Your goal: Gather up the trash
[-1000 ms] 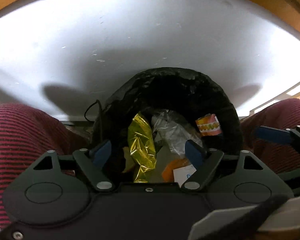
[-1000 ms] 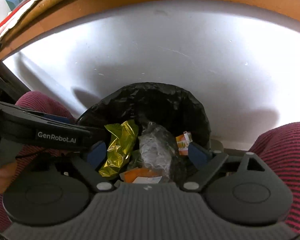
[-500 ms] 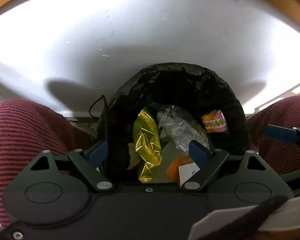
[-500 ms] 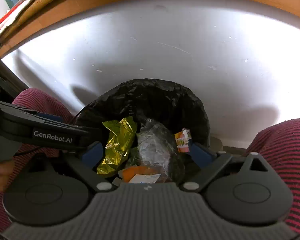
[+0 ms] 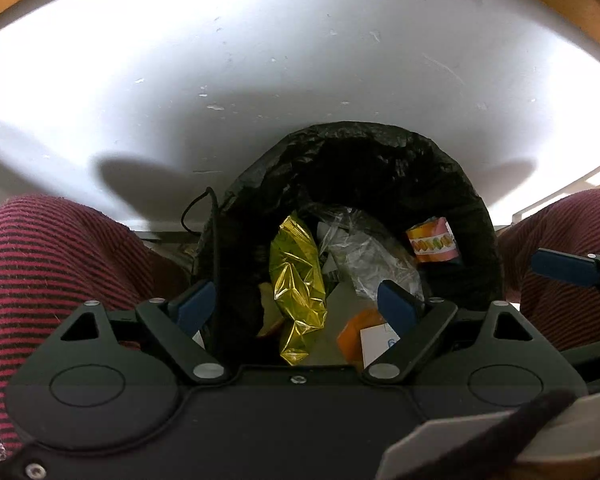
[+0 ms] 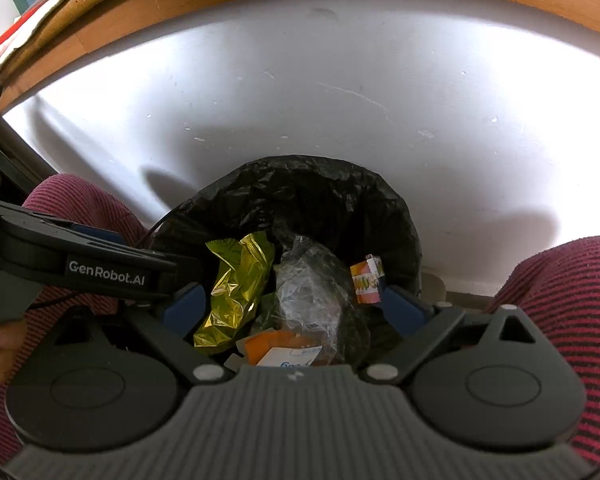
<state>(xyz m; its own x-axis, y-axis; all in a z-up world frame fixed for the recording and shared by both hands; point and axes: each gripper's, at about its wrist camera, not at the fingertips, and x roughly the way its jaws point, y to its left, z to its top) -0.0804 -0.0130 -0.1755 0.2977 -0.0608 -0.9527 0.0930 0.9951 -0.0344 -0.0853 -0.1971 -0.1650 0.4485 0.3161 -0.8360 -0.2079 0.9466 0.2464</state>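
A bin lined with a black bag (image 5: 380,160) (image 6: 300,184) sits below both grippers, against a white wall. Inside lie a gold foil wrapper (image 5: 298,280) (image 6: 236,288), crumpled clear plastic (image 5: 364,252) (image 6: 308,292), a small orange printed packet (image 5: 432,240) (image 6: 366,280) and an orange-and-white carton (image 5: 366,338) (image 6: 280,350). My left gripper (image 5: 294,304) hangs open above the bin mouth with nothing between its blue pads. My right gripper (image 6: 296,308) is open too and holds nothing. The left gripper's body (image 6: 80,264) shows at the left of the right wrist view.
A person's knees in red-and-black striped trousers (image 5: 52,264) (image 6: 568,300) flank the bin on both sides. A thin black cable (image 5: 204,216) loops at the bin's left rim. A wooden table edge (image 6: 260,12) runs overhead. A hand (image 6: 0,344) holds the left gripper.
Both grippers have drawn back slightly, so the bin sits a little higher in the left wrist view and lower in the right. The trash inside has not shifted.
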